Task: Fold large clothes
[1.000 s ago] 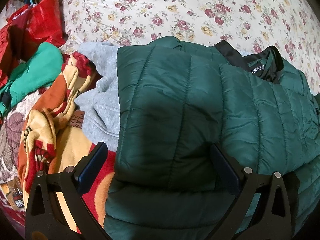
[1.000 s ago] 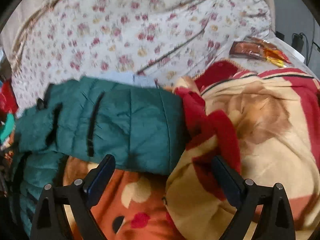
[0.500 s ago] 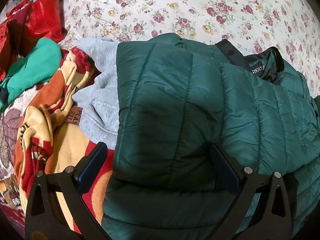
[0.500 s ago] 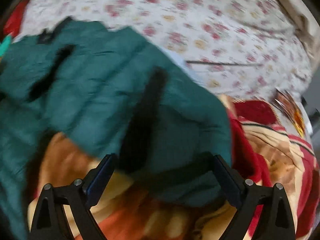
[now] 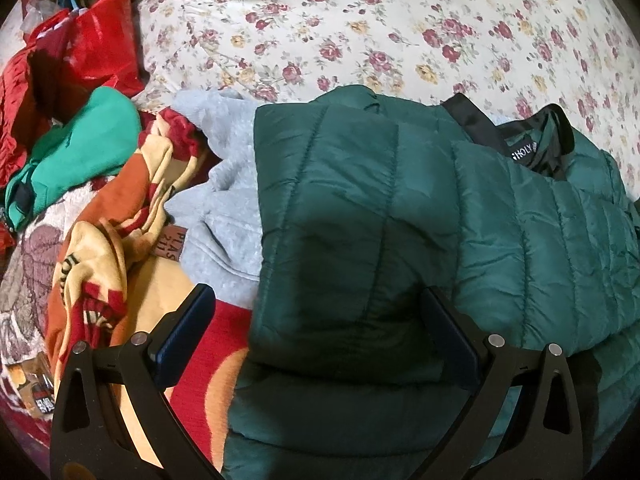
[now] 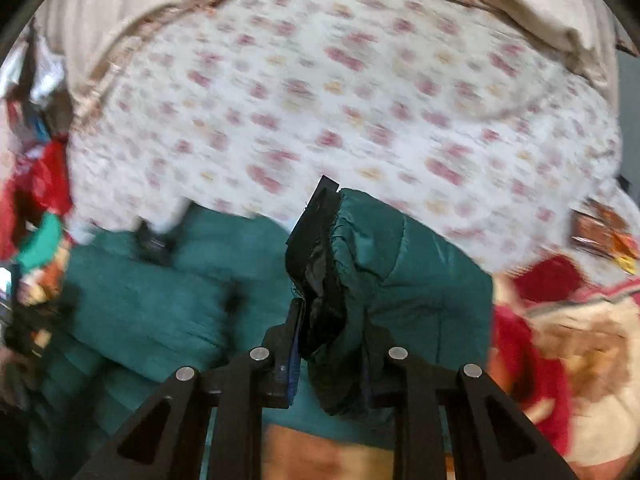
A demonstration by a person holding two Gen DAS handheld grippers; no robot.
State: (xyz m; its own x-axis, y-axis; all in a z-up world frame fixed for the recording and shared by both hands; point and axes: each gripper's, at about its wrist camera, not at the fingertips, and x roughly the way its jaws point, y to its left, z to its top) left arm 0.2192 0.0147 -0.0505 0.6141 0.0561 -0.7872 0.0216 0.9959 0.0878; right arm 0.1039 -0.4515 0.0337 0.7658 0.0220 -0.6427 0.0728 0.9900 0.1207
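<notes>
Looking across the bed from our left side to our right, we first pass clutter at the far left: a red bag (image 5: 100, 40), a bright green garment (image 5: 80, 152), then a patterned orange and red blanket (image 5: 112, 240) with a grey sweatshirt (image 5: 224, 216) lying on it. Next comes our left gripper (image 5: 316, 328), its jaws standing wide apart and pressing on nothing; the left finger hangs over the blanket, the right finger over the dark green puffer jacket (image 5: 360, 208). The jacket is the thing we are folding. It lies on the blanket and the floral bedsheet (image 5: 360, 20), already doubled over itself, its long axis running across the view from the folded edge by the left gripper out to the right, where the black collar (image 5: 532, 148) with a label shows. Further right, our right gripper (image 6: 332, 364) has just been closing, and its jaws now pinch a bunched edge of the jacket with black trim (image 6: 320, 264), held raised above the rest of the green fabric. That view is blurred, so we cannot tell which part of the jacket this edge is. We judge the coming fold turns on this: the right hand has the loose part, and the body of the jacket lies to its left, toward the waiting left gripper.
</notes>
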